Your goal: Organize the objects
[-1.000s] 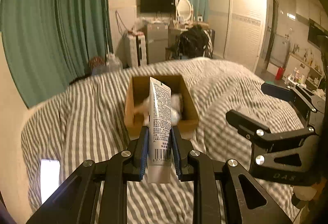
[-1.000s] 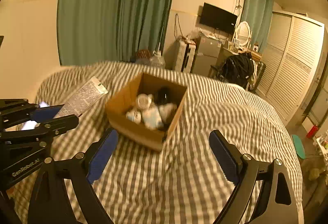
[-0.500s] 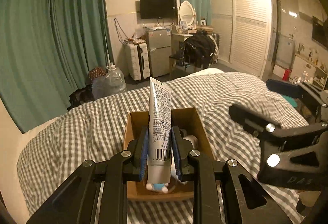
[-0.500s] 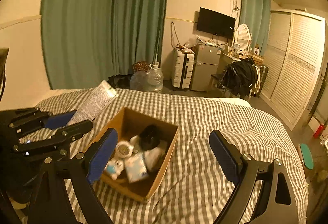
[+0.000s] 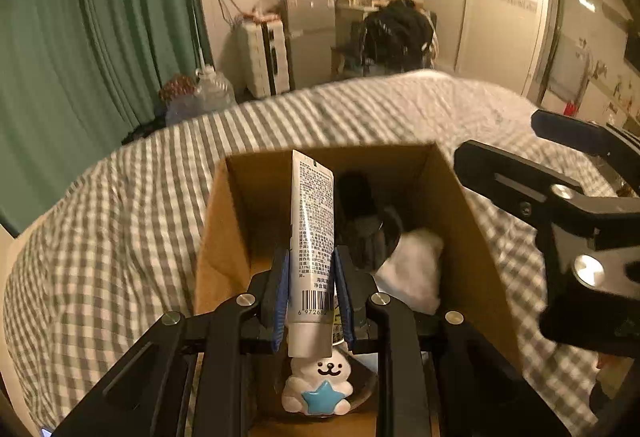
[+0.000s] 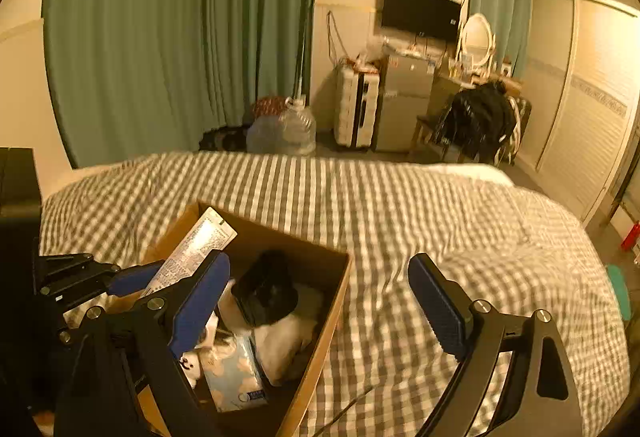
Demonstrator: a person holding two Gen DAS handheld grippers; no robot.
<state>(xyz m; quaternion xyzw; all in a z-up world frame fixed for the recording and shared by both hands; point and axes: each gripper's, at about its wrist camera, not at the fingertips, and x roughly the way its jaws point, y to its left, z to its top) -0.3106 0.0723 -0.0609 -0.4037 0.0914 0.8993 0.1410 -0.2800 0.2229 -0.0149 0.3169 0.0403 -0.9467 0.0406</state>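
Two grippers over box (image 5: 460, 205) at centre frame: left gripper (image 5: 310, 301) clamped on upright tube (image 5: 312, 237), held above the contents, probably for dropping in; right gripper (image 6: 320, 301) wide open, empty, lower frame.

Tube's cap (image 5: 308, 347) hidden behind figurine (image 5: 318, 383), box (image 6: 320, 341) front cropped

Count: 1 cardboard box (image 6: 320, 321), 1 white tube (image 5: 312, 245), 1 white figurine with a blue star (image 5: 318, 385), 1 black object (image 6: 266, 291), 1 patterned tissue pack (image 6: 234, 373), 1 soft white item (image 5: 412, 273). 2 grippers in view: left gripper (image 5: 312, 301), right gripper (image 6: 320, 301). Room: 1 checked bedcover (image 6: 440, 229), 1 TV (image 6: 420, 11), 1 oval mirror (image 6: 478, 35), 1 water jug (image 6: 294, 129), 1 white suitcase (image 6: 356, 109).
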